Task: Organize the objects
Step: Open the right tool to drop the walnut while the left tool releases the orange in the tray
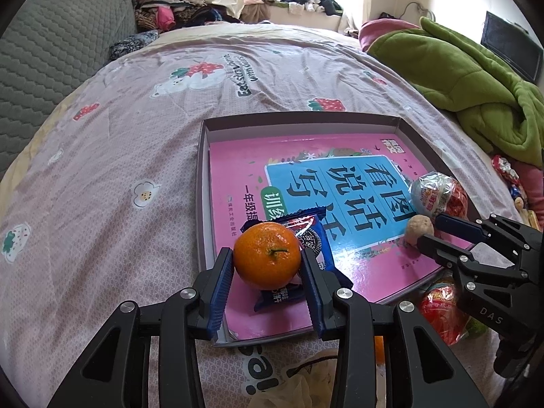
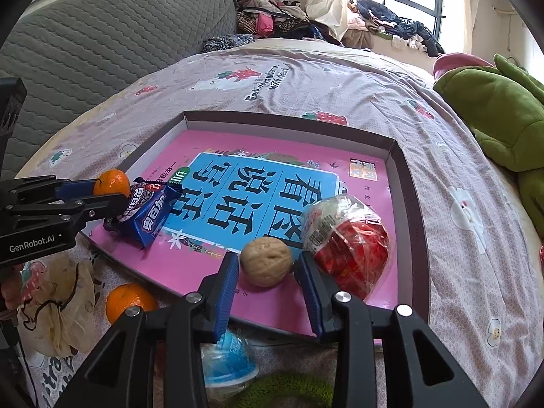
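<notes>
A shallow grey box [image 1: 306, 119] [image 2: 401, 170] lies on the bed with a pink and blue book [image 1: 340, 176] [image 2: 265, 183] inside. My left gripper [image 1: 267, 265] [image 2: 102, 190] is shut on an orange mandarin [image 1: 267, 260] [image 2: 112, 182] above a blue biscuit packet [image 1: 318, 234] [image 2: 149, 210] on the book. My right gripper [image 2: 267, 268] [image 1: 430, 229] is open around a walnut [image 2: 266, 261] [image 1: 419, 227] resting on the book; small gaps show on both sides. A red and silver wrapped snack [image 2: 350, 238] [image 1: 438, 193] lies beside the walnut.
Near the box's front edge lie a second mandarin [image 2: 127, 301], a crumpled bag [image 2: 57, 312], a blue jelly cup [image 2: 226, 357] and another red wrapped snack [image 1: 440, 312]. A green blanket [image 1: 469, 78] [image 2: 503, 115] is at the right, a grey cushion [image 1: 57, 44] at the left.
</notes>
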The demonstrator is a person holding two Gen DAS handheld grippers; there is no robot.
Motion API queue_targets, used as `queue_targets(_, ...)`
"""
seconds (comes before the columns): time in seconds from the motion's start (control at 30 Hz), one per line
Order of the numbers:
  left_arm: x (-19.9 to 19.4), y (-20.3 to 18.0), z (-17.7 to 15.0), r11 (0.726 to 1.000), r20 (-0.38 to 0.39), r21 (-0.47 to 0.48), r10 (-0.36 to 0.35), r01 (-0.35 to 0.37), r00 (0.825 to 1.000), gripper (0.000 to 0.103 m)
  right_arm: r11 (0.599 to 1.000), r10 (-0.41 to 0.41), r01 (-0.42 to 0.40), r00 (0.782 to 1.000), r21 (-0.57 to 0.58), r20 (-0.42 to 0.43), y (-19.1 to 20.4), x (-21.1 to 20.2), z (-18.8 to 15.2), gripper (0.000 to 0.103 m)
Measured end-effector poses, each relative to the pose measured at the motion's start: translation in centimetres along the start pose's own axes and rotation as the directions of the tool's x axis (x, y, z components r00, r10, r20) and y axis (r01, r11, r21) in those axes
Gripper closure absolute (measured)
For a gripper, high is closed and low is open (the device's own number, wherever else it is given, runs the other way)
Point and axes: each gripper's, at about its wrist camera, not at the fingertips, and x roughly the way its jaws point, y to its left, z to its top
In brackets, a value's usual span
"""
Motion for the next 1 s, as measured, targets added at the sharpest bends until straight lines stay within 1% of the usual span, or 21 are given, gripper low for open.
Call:
queue_targets(0.17,-0.3,0.3,0.1,1.0,0.007,-0.012,0.0,0.0,1.0,0.06,1.0,0.007,-0.007,1.0,0.014,0.01,-0.2,-0.5,0.2,0.062)
queue_targets(0.3,-0.5,0.6,0.2,1.0,0.009,-0.025,-0.008,0.008,1.0,0.054,1.0,0.008,-0.009,1.0,0.02,0.015,-0.4,-0.8,0.3,0.062)
queue_targets(0.63,-1.2,0.6,0.4,0.999,0.023,-0.03,-0.018,0.018,1.0,0.053,1.0,0.016,-0.017,0.999,0.024,0.035,-0.3,-1.7,0.5,0.062)
queue_targets(0.67,-1.3,0.6,0.4,0.999,0.025,-0.03,-0.016,0.017,1.0,0.052,1.0,0.016,-0.017,0.999,0.023,0.037,-0.2,-1.7,0.6,0.062)
queue_targets(0.73,-1.4,0.6,0.5,0.999,0.027,-0.032,-0.016,0.017,0.999,0.047,1.0,0.015,-0.016,0.999,0.025,0.041,-0.2,-1.9,0.6,0.062)
queue_targets(0.8,-1.5,0.7,0.5,0.999,0.031,-0.036,-0.017,0.018,0.999,0.046,0.999,0.016,-0.018,0.999,0.028,0.044,-0.3,-2.1,0.7,0.061)
queue_targets(0.93,-2.1,0.6,0.7,0.999,0.04,-0.037,-0.02,0.021,0.999,0.046,0.999,0.02,-0.022,0.999,0.035,0.05,-0.4,-2.4,0.9,0.056)
queue_targets(1.0,-2.3,0.4,0.7,0.999,0.042,-0.033,-0.021,0.023,0.999,0.043,0.999,0.022,-0.024,0.998,0.039,0.056,-0.4,-2.6,1.0,0.055)
